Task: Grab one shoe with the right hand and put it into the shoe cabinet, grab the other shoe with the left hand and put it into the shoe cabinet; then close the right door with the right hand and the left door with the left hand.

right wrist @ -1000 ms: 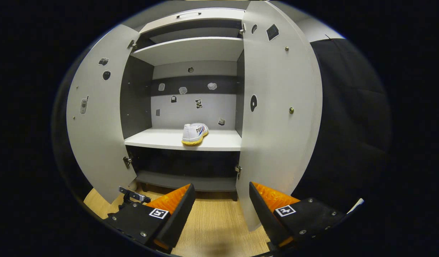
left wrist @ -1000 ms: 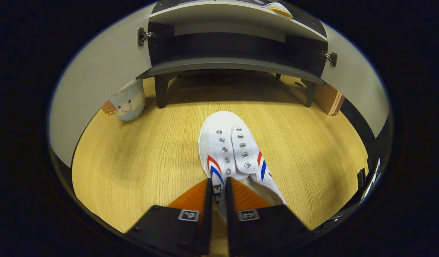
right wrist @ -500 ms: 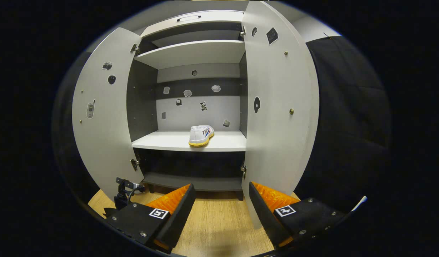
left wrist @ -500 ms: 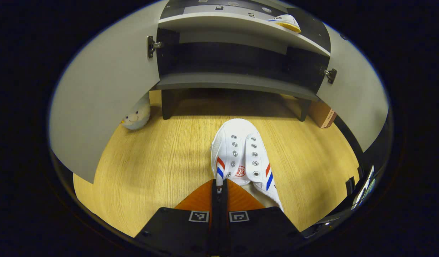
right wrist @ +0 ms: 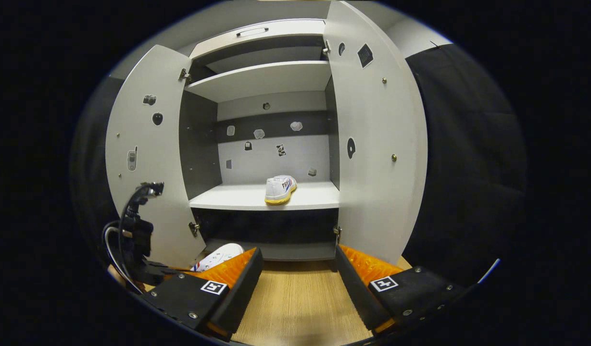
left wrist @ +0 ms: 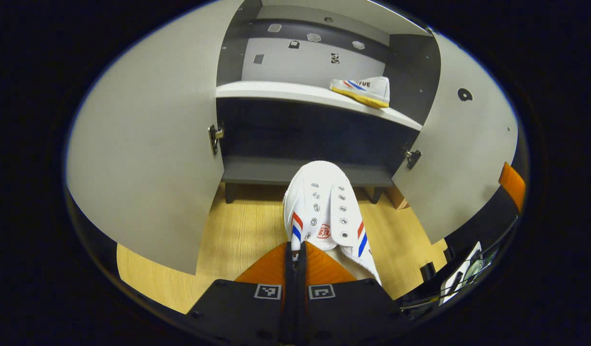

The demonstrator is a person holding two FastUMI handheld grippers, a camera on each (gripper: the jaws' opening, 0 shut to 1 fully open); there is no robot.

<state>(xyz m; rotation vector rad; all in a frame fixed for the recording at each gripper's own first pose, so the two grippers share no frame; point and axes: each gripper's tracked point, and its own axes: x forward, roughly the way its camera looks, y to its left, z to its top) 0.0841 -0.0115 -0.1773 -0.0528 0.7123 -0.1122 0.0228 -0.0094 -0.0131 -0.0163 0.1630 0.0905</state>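
While the left gripper (left wrist: 295, 250) is pinching the edge of a white shoe (left wrist: 326, 216) between its two fingers, which are pressed nearly together on it, that shoe is hanging off the wooden floor (left wrist: 237, 235) with its toe pointing at the shoe cabinet (left wrist: 319, 96). Both cabinet doors are standing wide open: the left door (left wrist: 146, 144) and the right door (left wrist: 461, 144). On the cabinet's middle shelf (right wrist: 242, 198), toward its right side, the other shoe (right wrist: 280, 189) is sitting. In the right gripper view, the right gripper (right wrist: 297, 274) is facing the cabinet's opening with its jaws spread and nothing between them, and the held shoe is peeking out low beside the left door.
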